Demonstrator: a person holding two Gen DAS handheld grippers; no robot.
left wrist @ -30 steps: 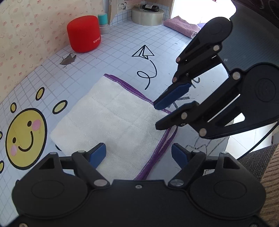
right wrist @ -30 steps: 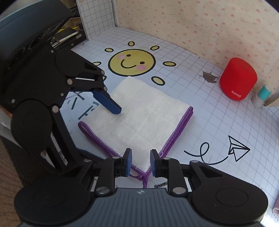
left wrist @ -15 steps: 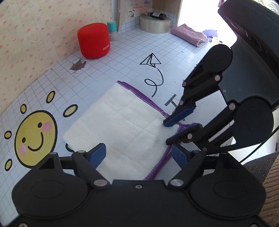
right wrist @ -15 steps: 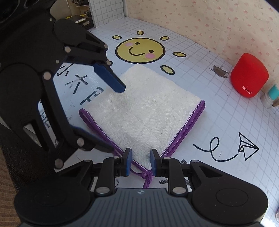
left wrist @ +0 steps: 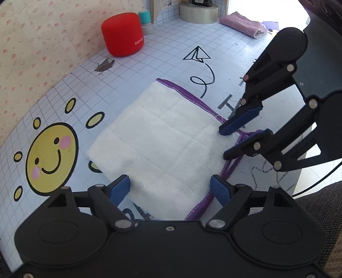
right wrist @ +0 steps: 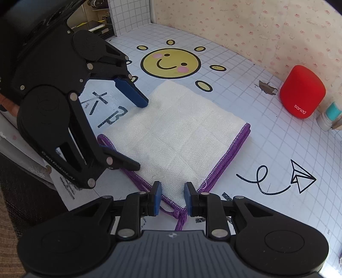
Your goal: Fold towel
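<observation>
White cloth with purple stitched edging, the towel lay folded into a rough square on the gridded tabletop, between the yellow sun drawing and the paper-plane sketch. The left gripper had its jaws wide apart, one blue pad at each side of the towel's near edge; whether they touched the cloth could not be told. The right gripper stood at the towel's corner nearest the table's front edge, its jaws partly apart, with the corner and its purple loop lying between the pads but not pinched. A red speaker sat near the back edge by the patterned wall, just beside a small teal-capped container. Toward the far corner lay a roll of clear tape and a folded pink cloth.
</observation>
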